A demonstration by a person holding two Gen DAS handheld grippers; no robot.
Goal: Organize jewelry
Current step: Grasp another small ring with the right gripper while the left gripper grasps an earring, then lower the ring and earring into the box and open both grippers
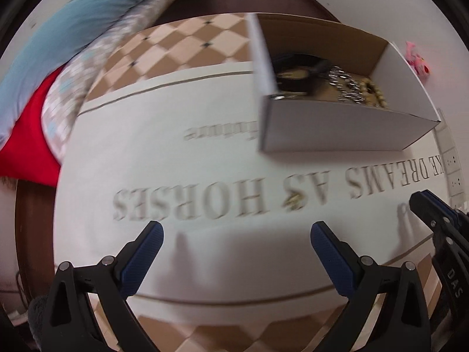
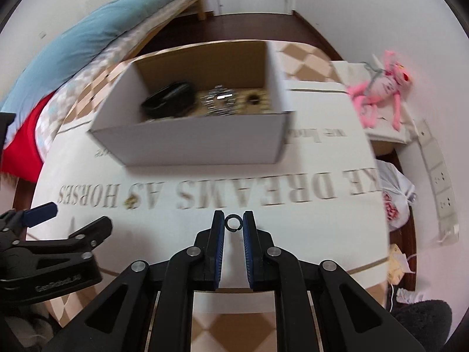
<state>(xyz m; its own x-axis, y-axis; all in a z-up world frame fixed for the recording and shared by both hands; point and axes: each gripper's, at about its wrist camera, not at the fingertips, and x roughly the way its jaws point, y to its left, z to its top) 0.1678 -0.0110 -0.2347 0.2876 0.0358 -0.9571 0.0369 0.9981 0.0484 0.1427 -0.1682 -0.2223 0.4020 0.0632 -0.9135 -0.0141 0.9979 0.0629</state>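
Observation:
An open white cardboard box [image 2: 190, 143] stands on the white printed cloth; it also shows in the left wrist view [image 1: 337, 126]. Inside lie a black band [image 2: 170, 102], silver jewelry [image 2: 219, 102] and gold beads [image 2: 255, 99]. My right gripper [image 2: 233, 223] is shut on a small black ring [image 2: 233, 223], held above the cloth in front of the box. My left gripper [image 1: 236, 236] is open and empty above the cloth, left of the right one. A small gold piece [image 1: 293, 201] lies on the cloth ahead of it, and also shows in the right wrist view [image 2: 130, 202].
A bed with a blue quilt [image 2: 88, 38] and a red cloth [image 2: 20, 146] lies at the left. A pink plush toy [image 2: 381, 96] sits on a white box at the right. Wall sockets [image 2: 442, 187] and a plastic bag [image 2: 395, 196] are at the right.

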